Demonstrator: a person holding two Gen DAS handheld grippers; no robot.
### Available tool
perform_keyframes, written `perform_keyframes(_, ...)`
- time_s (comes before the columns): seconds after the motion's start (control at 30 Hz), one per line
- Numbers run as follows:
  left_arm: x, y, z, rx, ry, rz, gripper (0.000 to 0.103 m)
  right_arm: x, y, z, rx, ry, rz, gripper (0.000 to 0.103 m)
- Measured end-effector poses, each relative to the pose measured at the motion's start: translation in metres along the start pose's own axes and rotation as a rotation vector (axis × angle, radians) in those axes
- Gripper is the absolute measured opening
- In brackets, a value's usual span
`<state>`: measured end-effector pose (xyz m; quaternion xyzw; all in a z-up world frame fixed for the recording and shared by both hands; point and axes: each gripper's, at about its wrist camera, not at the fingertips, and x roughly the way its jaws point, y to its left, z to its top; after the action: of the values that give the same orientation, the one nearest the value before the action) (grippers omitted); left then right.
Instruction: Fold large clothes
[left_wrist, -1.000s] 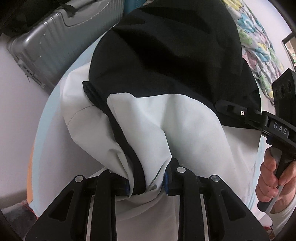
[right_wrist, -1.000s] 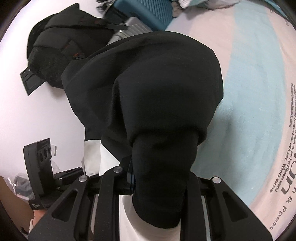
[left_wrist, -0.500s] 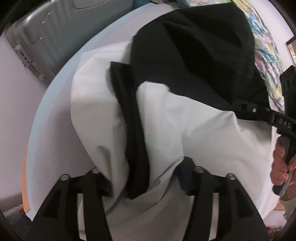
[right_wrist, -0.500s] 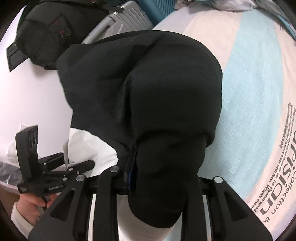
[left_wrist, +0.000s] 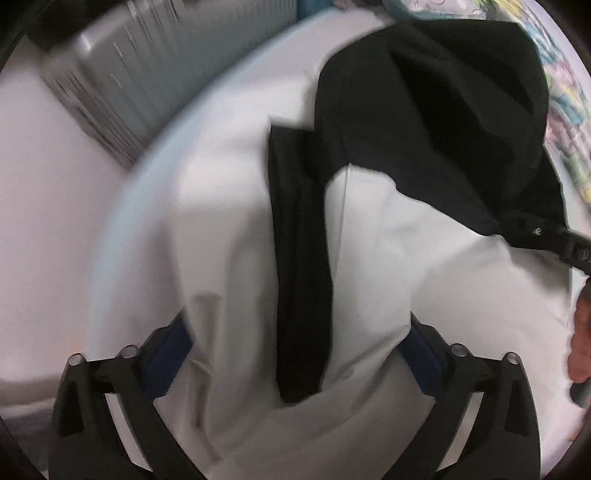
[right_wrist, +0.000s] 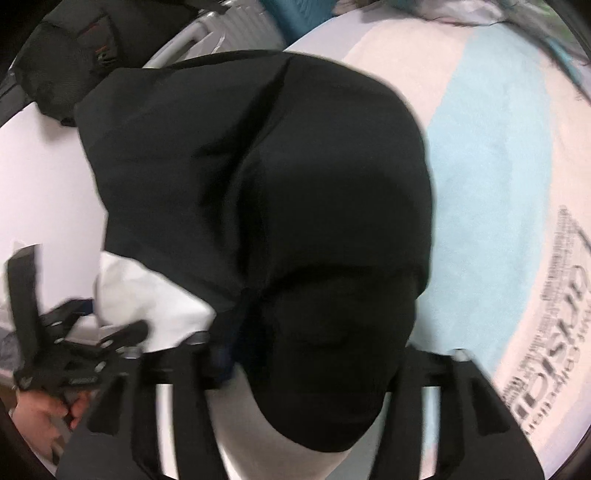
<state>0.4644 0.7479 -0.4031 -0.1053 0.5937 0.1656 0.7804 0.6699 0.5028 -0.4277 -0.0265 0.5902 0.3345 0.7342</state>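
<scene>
Bed with pale blue and white cover carries everything; floor off its edge holds a grey hard-shell suitcase and a black backpack, both well clear of the work. Task item is a large black-and-white garment, lying on the bed directly ahead of and under both hand-held grippers: white part on the left side, black part on the right, a black strip running straight away from the left tool. Long axis looks roughly along the viewing line of both cameras, away from the person. Left hand-held gripper: jaws opening, spread wide, white cloth bunched between them but pads off it, so released. Right hand-held gripper: jaws opening too, black fabric mounded between the fingers; left pad looks close to the cloth, I read it as let go, blur makes that less certain. Each tool is just beside the other across the garment, so either can re-grasp; left is nearer the white edge, right nearer the black fold. Nothing blocks access. Likely next: smooth or take a new edge. Patterned quilt sits far right, just beyond the black part.
</scene>
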Motion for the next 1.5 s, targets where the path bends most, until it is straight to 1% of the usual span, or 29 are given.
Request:
perform_keyframes(0.03,-0.009,-0.003,-0.001,0.006,-0.023,0.039,0.098,-0.003,0.001,0.000,0.003,-0.012,-0.018,0.075)
perform_keyframes(0.1,-0.026,-0.011,-0.005,0.024,-0.084,0.099,0.097,-0.013,0.003,-0.002,-0.015,-0.051,-0.077,0.083)
perform_keyframes(0.17,-0.043,-0.018,-0.007,0.036,-0.143,0.172,0.097,-0.027,0.004,-0.005,-0.033,-0.105,-0.131,0.084)
perform_keyframes(0.27,-0.064,-0.031,-0.014,0.008,-0.199,0.184,0.097,-0.052,0.003,-0.011,-0.031,-0.182,-0.218,0.088)
perform_keyframes(0.33,-0.084,-0.030,-0.021,-0.032,-0.234,0.172,0.097,-0.067,0.000,-0.012,-0.032,-0.227,-0.285,0.091)
perform_keyframes(0.37,-0.095,-0.033,-0.023,-0.050,-0.254,0.185,0.097,-0.080,-0.005,-0.021,-0.042,-0.249,-0.322,0.091)
perform_keyframes(0.4,-0.104,-0.037,-0.023,-0.059,-0.269,0.189,0.097,-0.089,-0.006,-0.022,-0.042,-0.264,-0.347,0.092)
perform_keyframes(0.47,-0.125,-0.044,-0.030,-0.077,-0.294,0.176,0.097,-0.116,-0.016,-0.042,-0.029,-0.300,-0.392,0.093)
perform_keyframes(0.5,-0.138,-0.055,-0.036,-0.090,-0.305,0.143,0.097,-0.131,-0.032,-0.057,-0.013,-0.323,-0.420,0.095)
perform_keyframes(0.53,-0.142,-0.054,-0.036,-0.093,-0.309,0.109,0.097,-0.149,-0.043,-0.077,0.008,-0.350,-0.452,0.096)
perform_keyframes(0.57,-0.153,-0.070,-0.042,-0.088,-0.312,0.059,0.097,-0.166,-0.049,-0.090,0.025,-0.368,-0.479,0.096)
perform_keyframes(0.6,-0.160,-0.088,-0.044,-0.076,-0.312,0.030,0.097,-0.184,-0.058,-0.106,0.039,-0.377,-0.526,0.096)
perform_keyframes(0.63,-0.170,-0.107,-0.050,-0.053,-0.313,-0.024,0.097,-0.194,-0.062,-0.113,0.053,-0.381,-0.559,0.096)
perform_keyframes(0.67,-0.182,-0.129,-0.059,-0.030,-0.321,-0.051,0.097,-0.216,-0.072,-0.131,0.079,-0.383,-0.608,0.096)
perform_keyframes(0.73,-0.202,-0.161,-0.073,0.001,-0.343,-0.084,0.097,-0.254,-0.089,-0.161,0.114,-0.386,-0.663,0.096)
perform_keyframes(0.8,-0.225,-0.198,-0.089,0.036,-0.347,-0.124,0.097,-0.311,-0.111,-0.202,0.146,-0.397,-0.766,0.096)
perform_keyframes(0.83,-0.234,-0.211,-0.095,0.049,-0.347,-0.139,0.097,-0.335,-0.119,-0.217,0.159,-0.405,-0.792,0.096)
perform_keyframes(0.87,-0.250,-0.234,-0.106,0.074,-0.349,-0.139,0.097,-0.354,-0.126,-0.231,0.166,-0.408,-0.799,0.096)
perform_keyframes(0.93,-0.270,-0.266,-0.122,0.129,-0.364,-0.142,0.097,-0.414,-0.148,-0.276,0.199,-0.423,-0.819,0.096)
perform_keyframes(1.0,-0.300,-0.312,-0.149,0.211,-0.383,-0.149,0.097,-0.455,-0.162,-0.307,0.228,-0.446,-0.831,0.096)
perform_keyframes(1.03,-0.309,-0.327,-0.158,0.234,-0.390,-0.149,0.097,-0.475,-0.168,-0.323,0.241,-0.452,-0.835,0.096)
perform_keyframes(1.07,-0.325,-0.350,-0.174,0.257,-0.403,-0.145,0.097,-0.500,-0.178,-0.345,0.253,-0.451,-0.804,0.096)
perform_keyframes(1.1,-0.336,-0.365,-0.185,0.266,-0.410,-0.148,0.097,-0.516,-0.184,-0.360,0.258,-0.462,-0.789,0.096)
perform_keyframes(1.2,-0.368,-0.414,-0.230,0.268,-0.438,-0.153,0.097,-0.564,-0.201,-0.415,0.299,-0.491,-0.800,0.096)
perform_keyframes(1.27,-0.386,-0.445,-0.263,0.285,-0.455,-0.133,0.097,-0.592,-0.213,-0.459,0.302,-0.517,-0.750,0.096)
perform_keyframes(1.33,-0.404,-0.479,-0.302,0.301,-0.477,-0.085,0.097,-0.613,-0.226,-0.494,0.303,-0.497,-0.712,0.096)
perform_keyframes(1.37,-0.417,-0.496,-0.327,0.302,-0.494,-0.074,0.097,-0.625,-0.232,-0.514,0.295,-0.484,-0.710,0.096)
perform_keyframes(1.43,-0.435,-0.520,-0.359,0.302,-0.510,-0.074,0.097,-0.644,-0.244,-0.545,0.316,-0.436,-0.721,0.096)
perform_keyframes(1.5,-0.449,-0.541,-0.384,0.293,-0.478,-0.070,0.097,-0.667,-0.256,-0.577,0.352,-0.395,-0.668,0.096)
